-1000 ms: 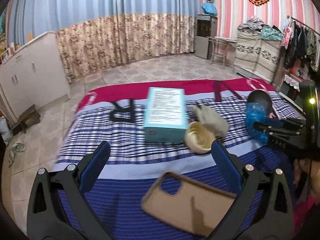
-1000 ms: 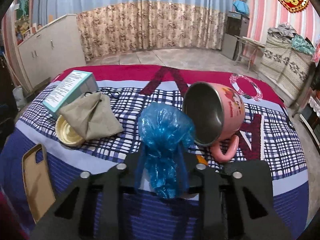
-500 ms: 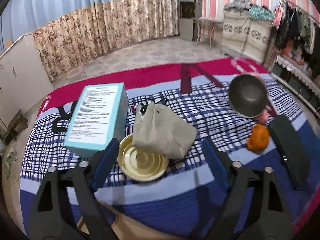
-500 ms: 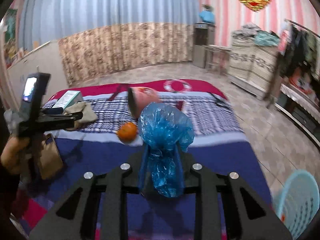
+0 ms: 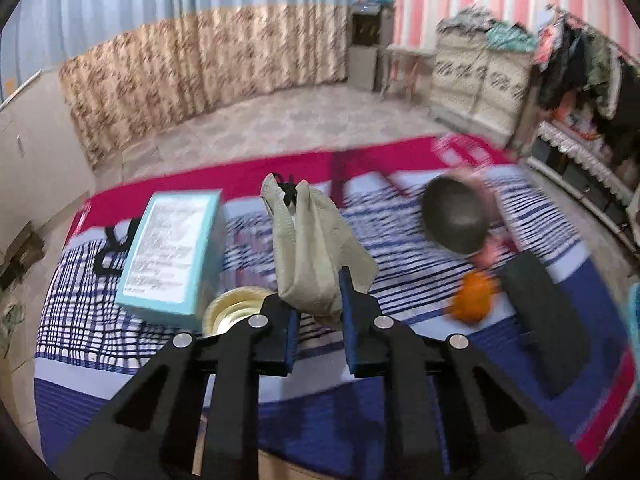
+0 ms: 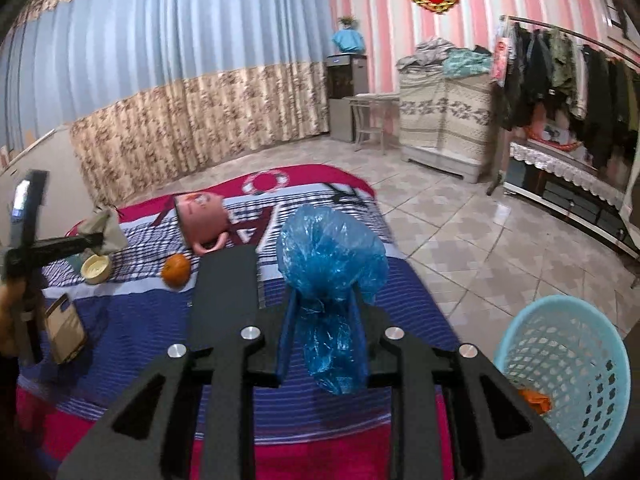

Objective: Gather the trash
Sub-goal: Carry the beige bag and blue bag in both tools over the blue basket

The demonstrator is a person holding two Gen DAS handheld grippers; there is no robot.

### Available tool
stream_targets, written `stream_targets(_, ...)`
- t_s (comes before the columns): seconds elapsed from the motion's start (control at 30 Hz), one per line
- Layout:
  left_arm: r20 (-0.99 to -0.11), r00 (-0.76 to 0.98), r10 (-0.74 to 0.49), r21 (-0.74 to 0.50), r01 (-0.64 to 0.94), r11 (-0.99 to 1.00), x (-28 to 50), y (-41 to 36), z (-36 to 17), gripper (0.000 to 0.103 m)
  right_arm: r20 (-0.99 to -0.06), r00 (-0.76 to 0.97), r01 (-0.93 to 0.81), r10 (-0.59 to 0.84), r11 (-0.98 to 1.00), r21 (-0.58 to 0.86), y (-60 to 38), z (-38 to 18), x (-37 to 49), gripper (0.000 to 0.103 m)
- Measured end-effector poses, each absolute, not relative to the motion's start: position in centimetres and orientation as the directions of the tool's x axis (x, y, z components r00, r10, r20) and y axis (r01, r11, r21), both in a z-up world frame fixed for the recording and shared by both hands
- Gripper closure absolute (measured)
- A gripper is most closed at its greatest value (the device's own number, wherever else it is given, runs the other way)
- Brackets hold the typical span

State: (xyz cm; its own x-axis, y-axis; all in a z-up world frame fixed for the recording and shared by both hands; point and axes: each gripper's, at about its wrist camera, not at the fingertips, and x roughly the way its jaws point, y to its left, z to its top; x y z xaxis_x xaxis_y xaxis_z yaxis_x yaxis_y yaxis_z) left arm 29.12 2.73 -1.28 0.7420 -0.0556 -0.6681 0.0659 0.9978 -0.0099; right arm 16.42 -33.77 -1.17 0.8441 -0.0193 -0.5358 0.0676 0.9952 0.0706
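Left wrist view: my left tongs (image 5: 318, 312) are clamped on the lower end of a crumpled beige paper bag (image 5: 314, 240), which stands up from between the blue pads, lifted off the striped blanket (image 5: 400, 360). Just to the left of the tongs, below the bag, sits a shallow yellow tin lid (image 5: 230, 310), with a light blue box (image 5: 172, 256) touching it further left. To the right, well apart, lie an orange (image 5: 472, 298), a black flat case (image 5: 548, 320) and a pink metal cup (image 5: 460, 222) tipped on its side.

Right wrist view: my right tongs (image 6: 324, 336) are clamped on a scrunched blue plastic bag (image 6: 332, 264), held above the near edge of the bed. A light blue mesh basket (image 6: 568, 364) stands on the floor, low and to the right of the tongs, with something orange already inside.

I judge both pieces are grabbed and the carrying step is in hand. Next I should swing right, bring the blue bag over the basket mouth, release, then follow with the beige one.
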Motion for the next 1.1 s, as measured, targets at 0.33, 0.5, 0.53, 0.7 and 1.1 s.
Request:
stream_targets(0.33, -0.604, 0.763, -0.231, -0.014, 0.28, 0.96, 23.9, -10.6, 1.7, 0.086, -0.527, 0.829, 0.234, -0.188, 0.972, 0.02, -38.8, -1.6, 14.4, 0.078)
stream_targets(0.5, -0.602, 0.737, -0.306, 0.004, 0.387, 0.922, 21.8, -17.0, 2.0, 0.086, -0.501, 0.822, 0.328, -0.271, 0.944, 0.027, -42.6, -0.5, 12.1, 0.078)
stream_targets(0.53, -0.594, 0.738, -0.32, 0.007, 0.402, 0.916, 21.4, -18.1, 2.4, 0.086, -0.493, 0.817, 0.354, -0.298, 0.935, 0.022, -43.5, -0.3, 11.4, 0.078)
stream_targets(0.7, -0.567, 0.721, -0.399, -0.004, 0.481, 0.877, 19.7, -23.4, 3.8, 0.086, -0.481, 0.789, 0.468, -0.383, 0.881, 0.066, -48.1, -0.1, 8.3, 0.078)
stream_targets(1.1, -0.56, 0.649, -0.515, -0.023, 0.61, 0.792, 16.0, -34.6, 4.0, 0.086, -0.465, 0.763, 0.571, -0.449, 0.805, 0.159, -53.7, -0.8, 4.2, 0.078)
